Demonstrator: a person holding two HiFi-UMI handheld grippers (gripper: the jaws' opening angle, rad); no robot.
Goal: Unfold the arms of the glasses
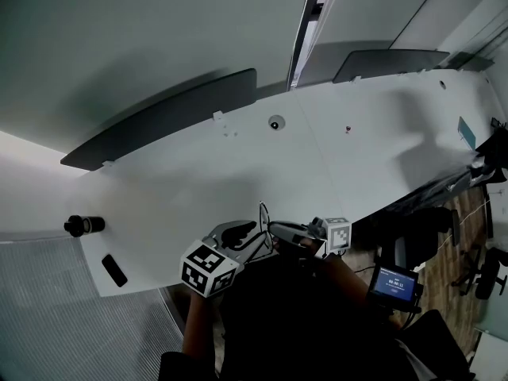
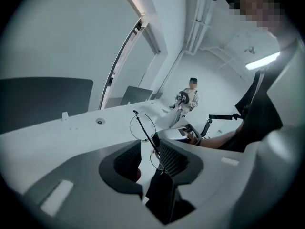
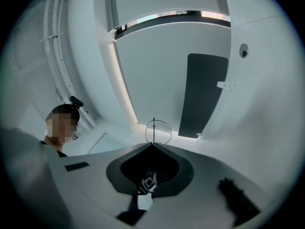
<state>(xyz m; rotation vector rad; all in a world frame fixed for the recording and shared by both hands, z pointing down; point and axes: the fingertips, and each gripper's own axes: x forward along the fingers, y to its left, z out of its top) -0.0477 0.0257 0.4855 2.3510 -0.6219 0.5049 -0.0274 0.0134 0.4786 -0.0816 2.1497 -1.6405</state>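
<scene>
The right gripper is clenched on the glasses, held over the near edge of the table; the left gripper stands released around one thin arm. Pulling that arm off its hinge line could bend it or twist the frame loose

**Your two grippers meet tip to tip, close in front of you**

Your left forearm and right forearm are drawn in, and the cube-topped grippers nearly touch. The right gripper tilts slightly upward, its jaws pinched together at the tips on the thin frame of the glasses. The left gripper has its jaws standing apart. One arm of the glasses runs between them, close by one pad, with a gap on the other side.
</scene>
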